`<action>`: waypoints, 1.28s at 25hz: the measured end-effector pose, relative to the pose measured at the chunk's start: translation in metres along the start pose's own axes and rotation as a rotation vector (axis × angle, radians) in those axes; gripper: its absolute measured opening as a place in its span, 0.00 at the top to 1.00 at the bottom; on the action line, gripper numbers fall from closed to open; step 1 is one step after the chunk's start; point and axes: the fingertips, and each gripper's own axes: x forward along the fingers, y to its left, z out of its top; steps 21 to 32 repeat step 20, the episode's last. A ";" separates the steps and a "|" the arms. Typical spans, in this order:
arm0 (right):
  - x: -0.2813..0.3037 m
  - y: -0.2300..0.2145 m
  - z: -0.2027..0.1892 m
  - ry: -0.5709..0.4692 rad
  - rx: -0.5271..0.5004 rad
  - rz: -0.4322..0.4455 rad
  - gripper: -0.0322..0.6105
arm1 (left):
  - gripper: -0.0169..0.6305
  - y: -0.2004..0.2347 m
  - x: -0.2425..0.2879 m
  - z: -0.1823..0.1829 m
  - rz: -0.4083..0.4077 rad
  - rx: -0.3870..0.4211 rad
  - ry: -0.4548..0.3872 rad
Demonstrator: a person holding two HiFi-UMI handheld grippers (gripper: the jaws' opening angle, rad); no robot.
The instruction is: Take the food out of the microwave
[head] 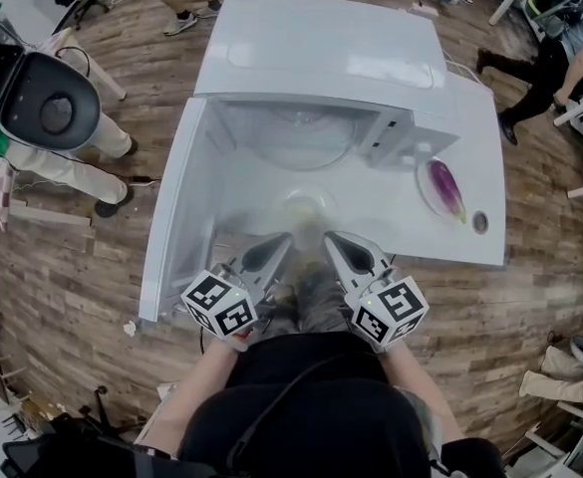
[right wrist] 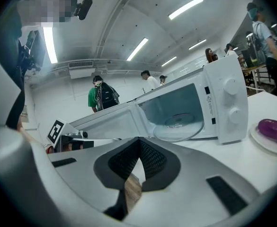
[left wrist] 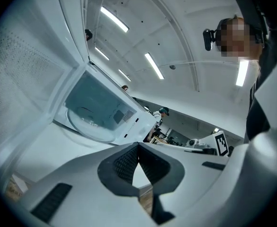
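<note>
- Left tool (head: 279, 245) and right tool (head: 335, 241): jaws together on nothing, side by side near the front edge of the surface (head: 475, 137).
- Microwave (head: 321, 58) door (head: 176, 207) stands wide open to the left, with the cavity facing both tools.
- Purple food (head: 446, 189) lies on a plate (head: 423, 189) right of the microwave, near the surface's right edge.

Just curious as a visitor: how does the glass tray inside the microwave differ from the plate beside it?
The glass tray is clear and bare; the plate is white and carries a purple eggplant. The tray sits inside the open microwave; the plate rests on the table. Both are round.
</note>
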 end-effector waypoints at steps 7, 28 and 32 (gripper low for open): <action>-0.002 -0.005 0.013 -0.030 0.040 0.010 0.92 | 0.96 -0.003 0.005 0.013 -0.018 0.017 -0.019; 0.004 0.006 0.036 -0.043 -0.018 0.095 0.92 | 0.96 -0.005 0.007 0.037 -0.025 0.052 -0.070; 0.004 0.006 0.036 -0.043 -0.018 0.095 0.92 | 0.96 -0.005 0.007 0.037 -0.025 0.052 -0.070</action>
